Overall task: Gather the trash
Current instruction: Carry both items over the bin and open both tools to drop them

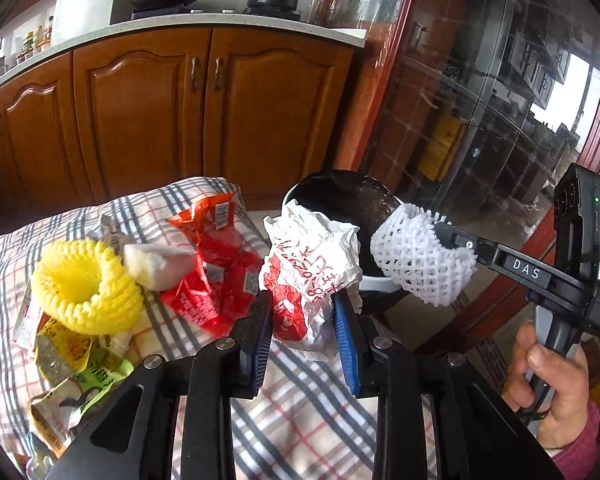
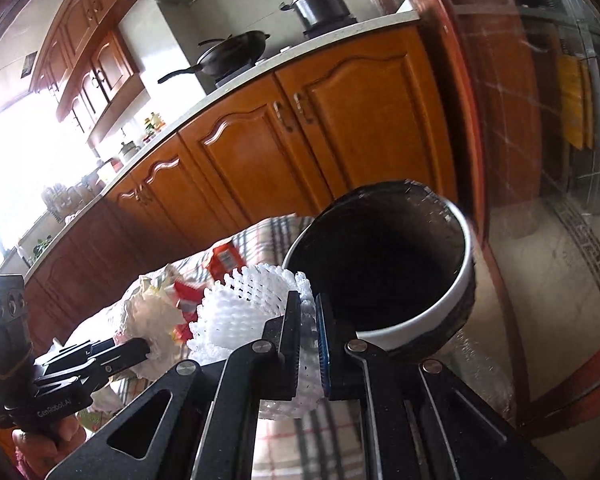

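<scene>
My left gripper (image 1: 302,312) is shut on a crumpled white and red paper wrapper (image 1: 312,264) and holds it just left of the trash bin (image 1: 376,280), a white bin with a black liner. My right gripper (image 2: 309,320) is shut on a white foam fruit net (image 2: 252,304) close to the bin's rim (image 2: 466,264). In the left wrist view the right gripper (image 1: 456,246) holds the net (image 1: 420,258) over the bin's right edge. The left gripper (image 2: 140,354) with the wrapper (image 2: 156,320) shows at the left of the right wrist view.
On the plaid tablecloth (image 1: 300,404) lie a yellow foam net (image 1: 84,284), a white foam piece (image 1: 156,264), a red plastic wrapper (image 1: 216,256) and yellow-green packets (image 1: 76,364). Wooden kitchen cabinets (image 1: 172,112) stand behind. A glass door (image 1: 500,100) is at right.
</scene>
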A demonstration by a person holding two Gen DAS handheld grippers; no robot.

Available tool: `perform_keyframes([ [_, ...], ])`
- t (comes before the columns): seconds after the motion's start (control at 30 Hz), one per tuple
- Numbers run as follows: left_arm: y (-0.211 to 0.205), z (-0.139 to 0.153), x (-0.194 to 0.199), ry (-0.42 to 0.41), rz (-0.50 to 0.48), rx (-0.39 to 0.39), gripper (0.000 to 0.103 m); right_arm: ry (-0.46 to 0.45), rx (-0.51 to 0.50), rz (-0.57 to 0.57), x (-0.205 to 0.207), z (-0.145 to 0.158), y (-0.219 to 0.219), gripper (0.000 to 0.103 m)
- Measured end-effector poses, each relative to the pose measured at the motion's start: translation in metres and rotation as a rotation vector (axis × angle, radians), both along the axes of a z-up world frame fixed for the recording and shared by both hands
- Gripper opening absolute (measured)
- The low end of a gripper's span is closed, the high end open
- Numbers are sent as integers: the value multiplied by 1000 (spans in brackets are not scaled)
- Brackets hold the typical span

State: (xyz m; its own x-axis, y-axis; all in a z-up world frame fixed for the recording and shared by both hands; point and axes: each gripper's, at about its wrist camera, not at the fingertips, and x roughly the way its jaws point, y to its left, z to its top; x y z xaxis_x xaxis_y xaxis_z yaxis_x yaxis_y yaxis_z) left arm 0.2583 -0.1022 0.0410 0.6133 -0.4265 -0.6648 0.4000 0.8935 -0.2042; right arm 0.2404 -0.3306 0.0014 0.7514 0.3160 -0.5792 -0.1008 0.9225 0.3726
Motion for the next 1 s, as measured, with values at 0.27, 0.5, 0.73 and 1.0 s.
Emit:
perform_keyframes([
  [0.27,-51,3,68,27,-65,25,29,-9,-20,-69,36,5,-35,7],
  [0.5,-95,-12,126,80,-84,79,30,32,-55,-86,77,-3,-53,7],
  [0.73,-116,-29,160,132,-78,102,34,83,-87,-80,100,-20,-60,8],
  [1.0,-117,-42,153,146,-67,115,52,109,-81,-66,107,-33,-61,20],
])
